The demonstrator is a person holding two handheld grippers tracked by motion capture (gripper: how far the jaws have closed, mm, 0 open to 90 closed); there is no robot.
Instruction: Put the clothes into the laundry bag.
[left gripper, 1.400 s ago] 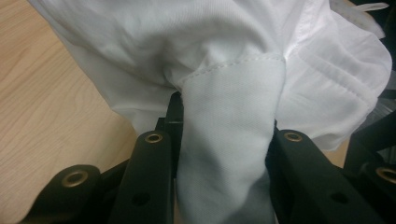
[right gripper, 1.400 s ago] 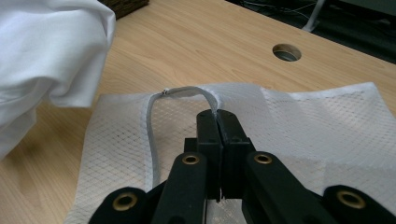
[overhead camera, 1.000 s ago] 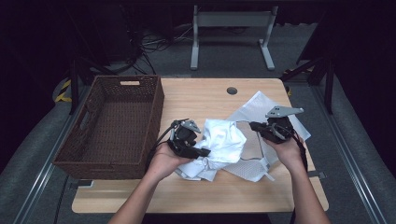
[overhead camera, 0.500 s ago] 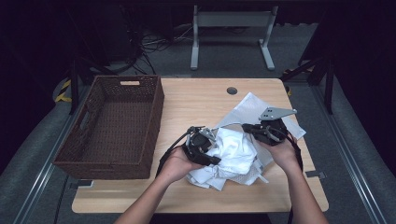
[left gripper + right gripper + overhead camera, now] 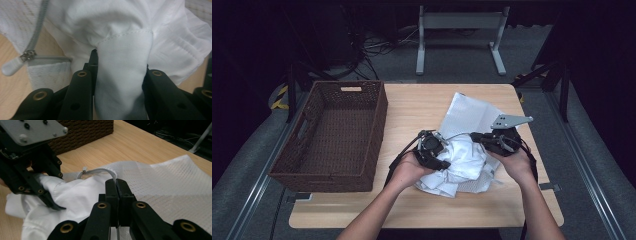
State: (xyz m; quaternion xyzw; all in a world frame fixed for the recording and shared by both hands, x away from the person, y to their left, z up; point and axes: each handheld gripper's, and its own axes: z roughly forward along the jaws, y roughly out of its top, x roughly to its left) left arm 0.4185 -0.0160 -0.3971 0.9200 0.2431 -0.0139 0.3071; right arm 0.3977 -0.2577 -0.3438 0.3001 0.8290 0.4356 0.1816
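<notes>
A crumpled white garment (image 5: 460, 161) lies on the table's right half, partly over a white mesh bag (image 5: 472, 112) with a grey zipper (image 5: 37, 27). My left gripper (image 5: 444, 162) is shut on a thick fold of the white garment (image 5: 125, 75), the cloth bulging between its jaws. My right gripper (image 5: 475, 136) faces it from the right. In the right gripper view its jaws (image 5: 116, 182) are pressed together on the mesh bag's (image 5: 175, 185) zippered edge. The left gripper (image 5: 53, 203) digs into the garment (image 5: 75, 195) close by. The zipper pull (image 5: 11, 68) rests on the wood.
A dark woven basket (image 5: 337, 130) stands on the left half of the wooden table (image 5: 422, 100), a hand's width from the left gripper. The table's far edge has a small round hole. Beyond the table are metal stand legs and cables on the floor.
The left gripper has carried the white garment rightward toward the right gripper, and the cloth is now bunched between the two. The right gripper has barely shifted.
</notes>
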